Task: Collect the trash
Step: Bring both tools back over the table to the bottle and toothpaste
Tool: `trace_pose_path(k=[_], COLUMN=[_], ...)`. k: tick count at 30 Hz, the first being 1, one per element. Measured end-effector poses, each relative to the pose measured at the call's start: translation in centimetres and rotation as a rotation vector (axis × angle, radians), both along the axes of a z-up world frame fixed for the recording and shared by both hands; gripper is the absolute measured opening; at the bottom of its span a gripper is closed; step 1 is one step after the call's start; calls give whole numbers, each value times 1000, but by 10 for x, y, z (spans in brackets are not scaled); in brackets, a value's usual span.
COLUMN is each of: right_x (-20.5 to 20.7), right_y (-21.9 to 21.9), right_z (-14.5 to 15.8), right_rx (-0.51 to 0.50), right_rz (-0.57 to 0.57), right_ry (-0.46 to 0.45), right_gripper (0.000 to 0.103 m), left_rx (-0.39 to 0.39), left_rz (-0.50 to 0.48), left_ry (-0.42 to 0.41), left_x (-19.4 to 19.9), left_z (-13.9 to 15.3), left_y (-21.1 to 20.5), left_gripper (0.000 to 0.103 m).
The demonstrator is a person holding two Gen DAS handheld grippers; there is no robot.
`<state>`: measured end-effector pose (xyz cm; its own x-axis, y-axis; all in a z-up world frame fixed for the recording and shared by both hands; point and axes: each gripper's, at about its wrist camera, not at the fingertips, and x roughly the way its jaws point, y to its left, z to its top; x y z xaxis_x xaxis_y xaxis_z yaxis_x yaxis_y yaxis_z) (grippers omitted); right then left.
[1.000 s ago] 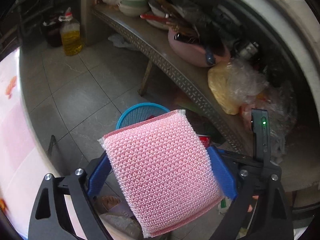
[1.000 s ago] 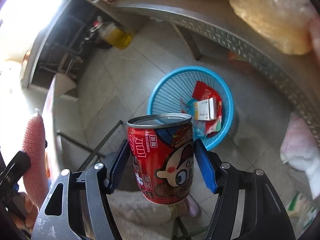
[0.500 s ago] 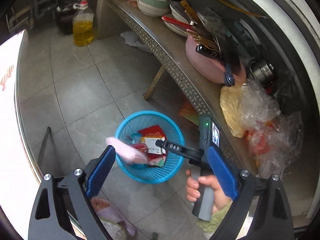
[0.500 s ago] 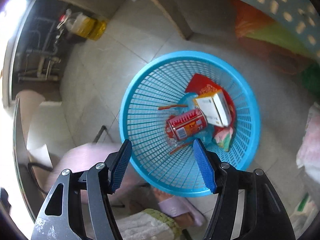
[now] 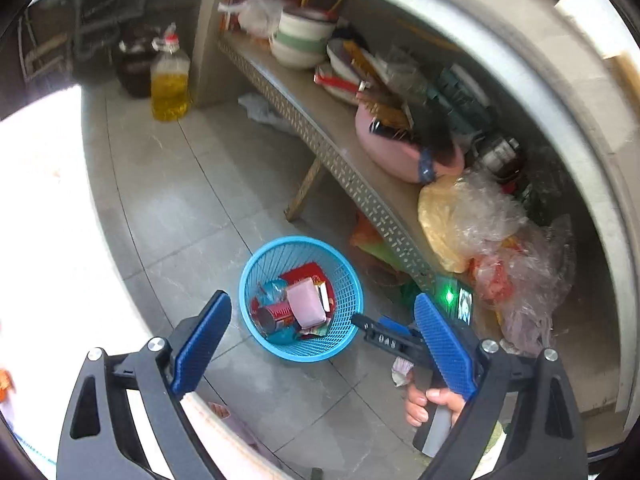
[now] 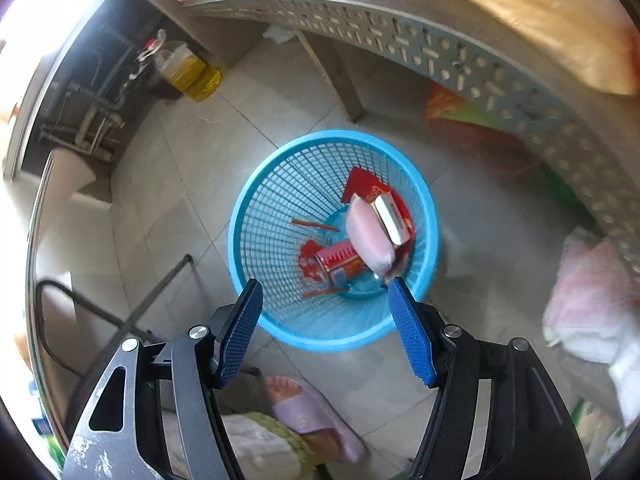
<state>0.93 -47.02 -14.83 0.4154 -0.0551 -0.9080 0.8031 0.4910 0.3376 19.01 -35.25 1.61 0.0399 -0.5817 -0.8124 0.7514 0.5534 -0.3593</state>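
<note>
A blue mesh basket (image 5: 348, 332) stands on the tiled floor and also shows in the right wrist view (image 6: 256, 216). In it lie a pink sponge (image 5: 305, 304), a red can (image 5: 276, 314), a small box (image 6: 390, 218) and red wrappers. The sponge (image 6: 366, 238) leans on the can (image 6: 338, 262). My left gripper (image 5: 320, 344) is open and empty, high above the basket's near side. My right gripper (image 6: 324, 328) is open and empty above the basket's near rim; it also shows in the left wrist view (image 5: 384, 338).
A perforated metal shelf (image 5: 320, 140) to the right carries bowls, a pink pan (image 5: 404, 152) and plastic bags (image 5: 492, 224). An oil bottle (image 5: 170, 84) stands at the back. A white table edge (image 5: 48, 240) is on the left. A slippered foot (image 6: 308, 412) is below the grippers.
My left gripper opened and let go of the pink sponge, my right let go of the red can. Both now lie in the basket, and both grippers have risen.
</note>
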Motion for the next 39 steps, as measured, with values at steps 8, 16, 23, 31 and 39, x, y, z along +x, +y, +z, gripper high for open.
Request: trace_pose_path(k=[8,16,23,31,39], right_x=[4,22,46,66,89], right_y=[72,127,175,227,246], right_z=[63,140,189,214,215], right_rx=[-172,-370,-619,-785,-566], right_rz=[181,321,376,537,725], right_ry=[-23,-84,-53,-141,-317], right_gripper=[80,94,95,95,95], left_rx=[-77,-101,-98,-62,-27], left_rz=[38,182,331,547,686], left_ry=[-90,-182,-247,-249,-191], left_x=[-25,-33,-38,-48,-62], left_z=[59,88,100,94,69], left_y=[87,177,261,354,411], left_gripper=[91,91,91,91,91])
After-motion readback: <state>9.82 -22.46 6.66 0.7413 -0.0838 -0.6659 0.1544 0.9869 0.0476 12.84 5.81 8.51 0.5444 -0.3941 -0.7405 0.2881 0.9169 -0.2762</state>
